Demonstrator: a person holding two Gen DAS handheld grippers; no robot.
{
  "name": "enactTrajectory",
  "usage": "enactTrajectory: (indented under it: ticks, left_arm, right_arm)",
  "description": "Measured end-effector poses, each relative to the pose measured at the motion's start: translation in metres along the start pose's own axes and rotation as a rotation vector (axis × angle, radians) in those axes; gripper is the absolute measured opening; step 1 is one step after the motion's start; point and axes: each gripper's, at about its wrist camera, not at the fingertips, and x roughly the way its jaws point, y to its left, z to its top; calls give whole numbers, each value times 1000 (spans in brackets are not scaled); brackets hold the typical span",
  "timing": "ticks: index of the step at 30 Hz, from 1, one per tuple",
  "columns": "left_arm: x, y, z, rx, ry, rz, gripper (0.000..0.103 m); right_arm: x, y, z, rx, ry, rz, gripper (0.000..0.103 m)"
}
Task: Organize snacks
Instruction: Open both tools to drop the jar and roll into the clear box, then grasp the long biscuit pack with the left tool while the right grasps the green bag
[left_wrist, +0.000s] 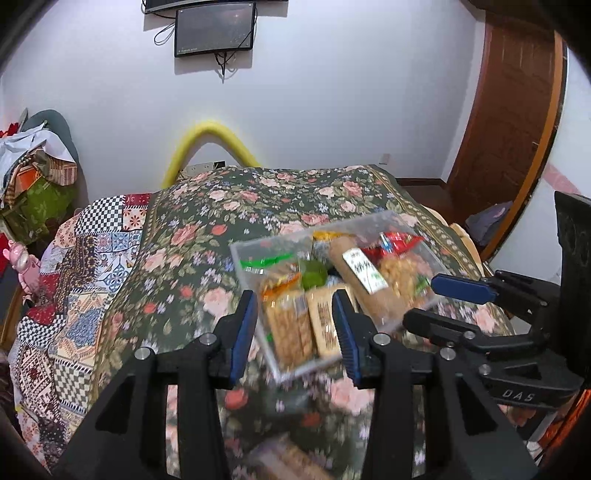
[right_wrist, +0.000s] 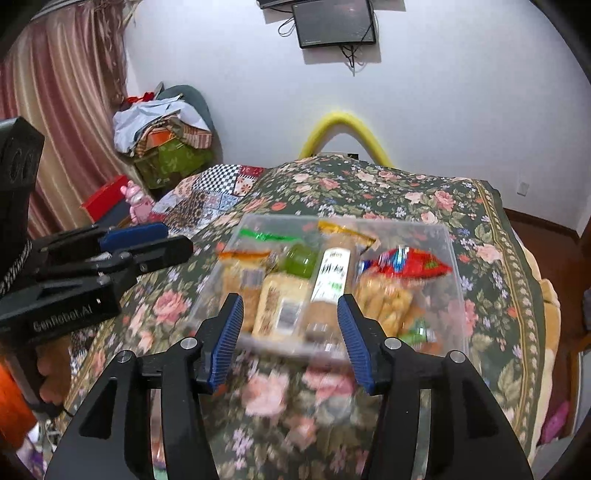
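A clear plastic box (left_wrist: 255, 258) (right_wrist: 456, 258) sits on a floral cloth and holds several snack packets: orange-topped cracker packs (left_wrist: 288, 325), a long brown pack with a white label (right_wrist: 330, 284), a red packet (right_wrist: 406, 267) and a green item (right_wrist: 299, 260). My left gripper (left_wrist: 297, 328) is open and empty, just in front of the box's near corner. My right gripper (right_wrist: 291, 332) is open and empty, at the box's near edge. Each gripper shows in the other's view: the right one (left_wrist: 461, 295) and the left one (right_wrist: 140, 240).
The floral cloth (left_wrist: 207, 236) covers a raised surface, with a patchwork cloth (left_wrist: 92, 266) to its left. A pile of bags (right_wrist: 166, 147) and a pink toy (right_wrist: 136, 201) lie at the left by a curtain. A blurred packet (left_wrist: 280, 458) lies near the bottom edge.
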Motion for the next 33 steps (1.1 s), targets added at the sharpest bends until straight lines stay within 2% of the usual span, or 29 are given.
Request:
enactTrajectory:
  ticks: [4,10,15,19,25,29,30,33]
  left_arm:
    - [-25,4,-24,-2,10,-4,47]
    - [-56,12,-65,-15,43,7,49]
    - [-74,22,-102,-30,90,16,49]
    - [-83,28,-128,-31,125,38,49]
    - [-84,38,-159,-93,175,29,49]
    - [-80,36,-172,-104,194,38,49]
    - [-78,35,-174,-105,199,36,49]
    - [-69,30,-179,-109,222,25,50]
  right_arm:
    - [-17,16,-23,-17,13,5,50]
    - [-34,38,-59,-18,53,30,51]
    - [-42,54,-92,-1,86,69,61]
    - [-36,66,-119,-3,148,87,62]
    - [-11,84,-153,-5,250,110,62]
    - [6,91,-164,-26,302,111,63]
    - [9,92,-165,-32,303,103,66]
    - [13,93,-166,-40,300,88,67]
